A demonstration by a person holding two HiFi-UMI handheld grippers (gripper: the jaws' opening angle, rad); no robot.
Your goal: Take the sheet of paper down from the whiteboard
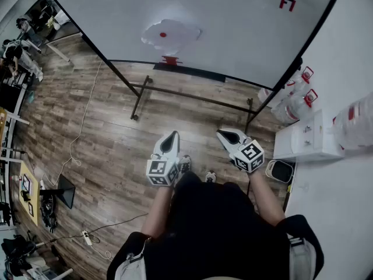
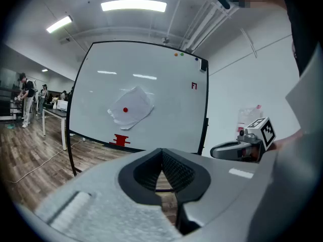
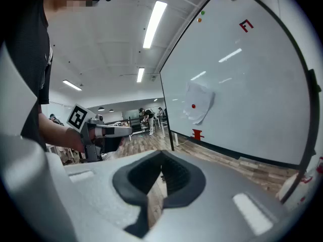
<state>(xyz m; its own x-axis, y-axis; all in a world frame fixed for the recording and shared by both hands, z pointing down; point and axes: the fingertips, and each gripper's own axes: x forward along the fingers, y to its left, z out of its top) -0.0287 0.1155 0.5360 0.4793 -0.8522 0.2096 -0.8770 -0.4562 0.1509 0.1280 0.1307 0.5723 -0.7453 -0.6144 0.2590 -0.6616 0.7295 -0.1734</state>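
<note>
The sheet of paper (image 1: 178, 38) hung upper middle on the whiteboard (image 1: 245, 34) under a red magnet (image 1: 162, 35). It looked light, limp and tearable, best pinched at a loose edge. The left gripper (image 1: 173, 136) and right gripper (image 1: 225, 134) had jaws together, empty.

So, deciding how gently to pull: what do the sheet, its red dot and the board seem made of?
Sheet: thin matte white paper, visibly crumpled.
Red dot: likely a small magnet or sticker; too small to tell.
Whiteboard: smooth glossy white panel, mirroring the ceiling lights.

Closed tool (image 2: 162, 158), paper (image 2: 131, 107) on whiteboard (image 2: 166, 100)
</note>
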